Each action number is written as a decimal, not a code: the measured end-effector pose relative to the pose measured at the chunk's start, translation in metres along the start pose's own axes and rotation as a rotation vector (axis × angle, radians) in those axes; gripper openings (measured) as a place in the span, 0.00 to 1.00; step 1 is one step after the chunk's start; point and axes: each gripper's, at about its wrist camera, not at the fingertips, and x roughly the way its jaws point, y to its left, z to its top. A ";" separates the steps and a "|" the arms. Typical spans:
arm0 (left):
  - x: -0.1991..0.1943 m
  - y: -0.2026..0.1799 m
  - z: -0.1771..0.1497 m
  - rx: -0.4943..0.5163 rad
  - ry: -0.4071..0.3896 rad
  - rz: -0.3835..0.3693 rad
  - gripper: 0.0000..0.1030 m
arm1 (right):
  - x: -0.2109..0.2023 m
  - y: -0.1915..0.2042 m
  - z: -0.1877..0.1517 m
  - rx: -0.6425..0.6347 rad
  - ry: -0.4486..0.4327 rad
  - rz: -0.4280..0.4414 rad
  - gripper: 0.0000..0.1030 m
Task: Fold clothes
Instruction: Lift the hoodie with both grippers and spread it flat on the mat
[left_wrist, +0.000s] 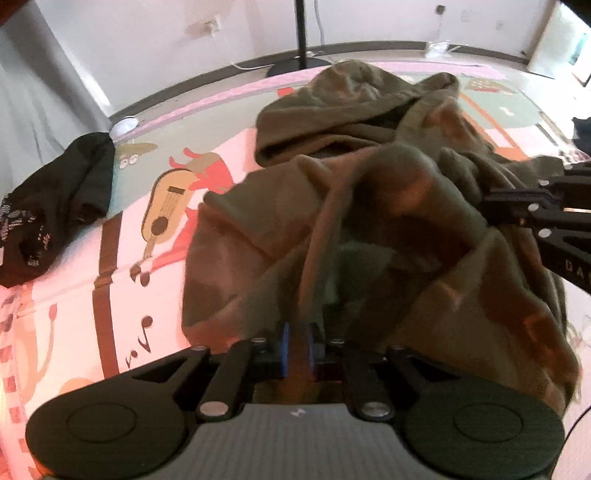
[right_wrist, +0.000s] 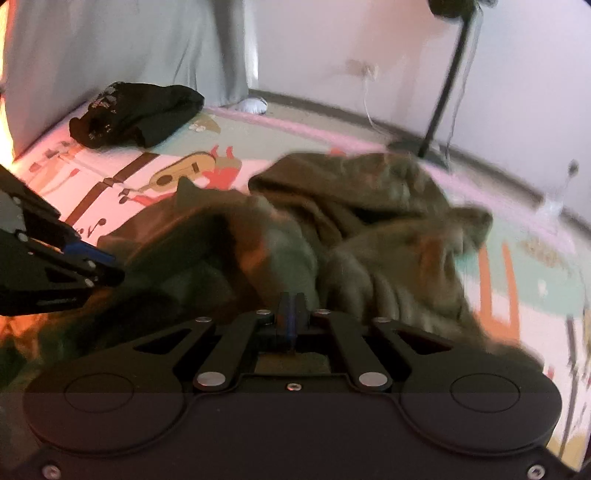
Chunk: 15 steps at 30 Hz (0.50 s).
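Olive hoodie (left_wrist: 369, 229) lies bunched on the cartoon play mat (left_wrist: 122, 266), on the floor, hood (left_wrist: 332, 107) at the far end towards the wall, body spilling back to the cameras, so its long axis runs roughly near to far, though the crumpling and blur make that loose. Left tool (left_wrist: 297, 349) is pinched narrow, blue pads (left_wrist: 284, 347) clamping a raised fold of the hoodie. Right tool (right_wrist: 291, 314) is closed tight too, fabric rising straight off its tips; it looks clamped on cloth. A black garment (right_wrist: 140, 112) sits heaped apart on the mat by the grey curtain (right_wrist: 110, 48). A lamp stand (right_wrist: 439, 99) is planted beyond the hood. No containers in sight.
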 end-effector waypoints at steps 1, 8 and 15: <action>-0.003 0.000 -0.005 0.007 -0.008 -0.002 0.21 | -0.002 -0.003 -0.005 0.017 0.012 0.004 0.14; -0.015 0.002 -0.036 0.039 -0.036 0.025 0.49 | -0.025 -0.019 -0.052 0.011 0.049 -0.035 0.35; -0.019 0.010 -0.063 0.056 -0.062 0.081 0.57 | -0.038 -0.032 -0.096 0.039 0.087 -0.062 0.43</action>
